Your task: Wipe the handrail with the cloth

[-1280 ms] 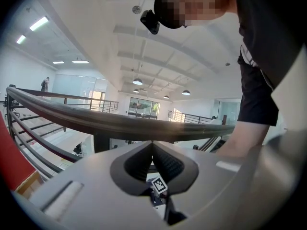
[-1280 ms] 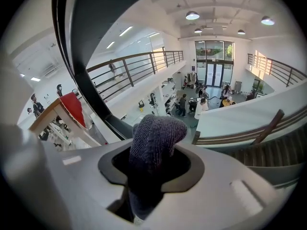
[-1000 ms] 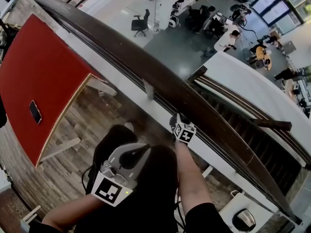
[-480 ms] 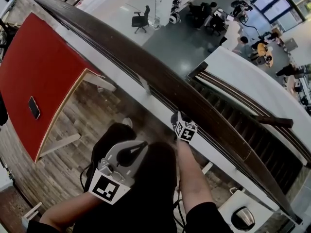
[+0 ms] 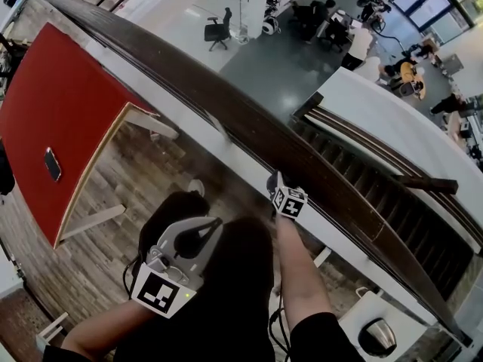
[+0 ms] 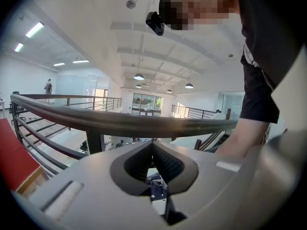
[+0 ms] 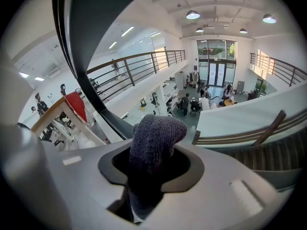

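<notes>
Gripping a dark grey knitted cloth (image 7: 152, 143), the right tongs (image 5: 276, 183) are closed on it, and the cloth's folded end pokes up past their tips. They sit just beside the near edge of the dark wooden handrail (image 5: 226, 104), which runs diagonally across the head view; I cannot tell whether the cloth touches the rail. The left tongs (image 5: 211, 226) hang lower, close to the body and apart from the rail, with their tips together and nothing between them. A red counter (image 5: 45, 96) with a phone (image 5: 53, 164) on it stands to the left on the wood floor. Beyond the rail are a stair (image 5: 392, 202), an office chair (image 5: 219, 32) and people (image 5: 355, 44) on the level below.
</notes>
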Motion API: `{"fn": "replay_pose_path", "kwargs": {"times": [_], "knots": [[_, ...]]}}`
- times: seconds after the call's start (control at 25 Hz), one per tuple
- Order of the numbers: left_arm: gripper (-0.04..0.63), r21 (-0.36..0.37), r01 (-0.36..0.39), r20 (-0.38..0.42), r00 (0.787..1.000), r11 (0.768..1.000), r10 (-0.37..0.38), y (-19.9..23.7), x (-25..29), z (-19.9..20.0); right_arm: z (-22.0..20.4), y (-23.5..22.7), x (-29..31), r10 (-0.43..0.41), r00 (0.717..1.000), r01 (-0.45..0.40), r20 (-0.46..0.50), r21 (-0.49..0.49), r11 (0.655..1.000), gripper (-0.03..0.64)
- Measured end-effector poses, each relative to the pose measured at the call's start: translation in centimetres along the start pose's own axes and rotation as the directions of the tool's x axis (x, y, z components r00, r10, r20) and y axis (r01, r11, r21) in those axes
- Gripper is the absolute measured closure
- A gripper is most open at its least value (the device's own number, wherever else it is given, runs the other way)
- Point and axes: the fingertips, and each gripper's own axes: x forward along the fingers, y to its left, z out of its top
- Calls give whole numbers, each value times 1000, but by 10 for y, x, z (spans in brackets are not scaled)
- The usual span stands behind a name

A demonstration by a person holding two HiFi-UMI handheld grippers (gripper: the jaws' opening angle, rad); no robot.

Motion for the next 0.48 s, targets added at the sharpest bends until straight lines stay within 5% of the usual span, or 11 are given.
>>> {"fn": "replay_pose_path", "kwargs": {"times": [0.48], "knots": [[597, -28, -46, -25, 999, 999, 45, -9, -15, 8, -14, -22, -12, -5, 1000, 6, -29, 30, 1000, 488]]}}
